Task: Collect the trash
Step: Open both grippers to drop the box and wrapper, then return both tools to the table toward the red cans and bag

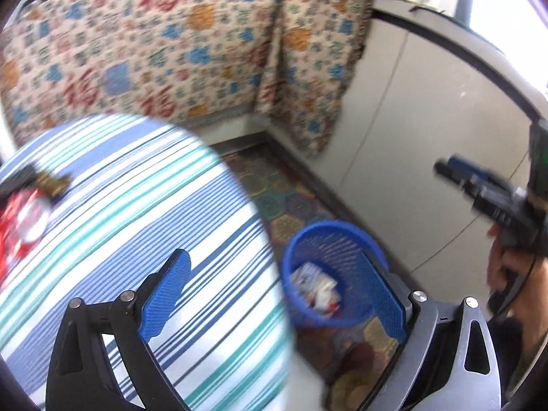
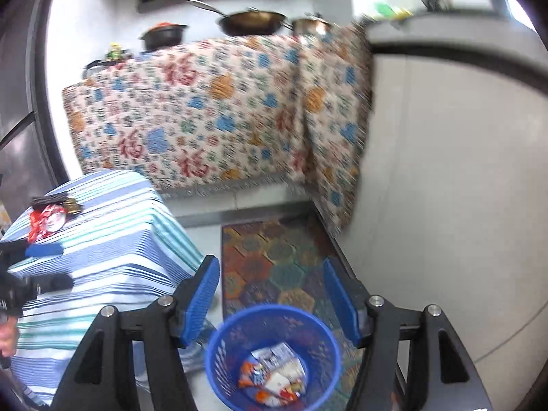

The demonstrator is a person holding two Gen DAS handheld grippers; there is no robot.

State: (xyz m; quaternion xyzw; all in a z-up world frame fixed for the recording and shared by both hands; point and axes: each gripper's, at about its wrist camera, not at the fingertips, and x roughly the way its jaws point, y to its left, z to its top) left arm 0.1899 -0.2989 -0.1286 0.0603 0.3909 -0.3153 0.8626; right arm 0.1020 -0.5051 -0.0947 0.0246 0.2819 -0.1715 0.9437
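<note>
While both tongs hang released and empty, the right gripper (image 2: 270,303) sits over the blue bin (image 2: 219,352), wrappers (image 2: 274,373) inside. Left gripper (image 1: 274,294) straddles the striped table's (image 1: 137,205) edge; red trash (image 1: 20,226) lies there. Cabinets (image 1: 411,137) wall the narrow mat (image 2: 274,257).

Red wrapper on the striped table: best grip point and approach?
Judging by its pose, take the red wrapper by its crumpled raised edge nearest the left gripper, coming from above and slightly tilted. It lies flat on the striped tablecloth, beside a dark wrapper; blur hides finer folds.
</note>
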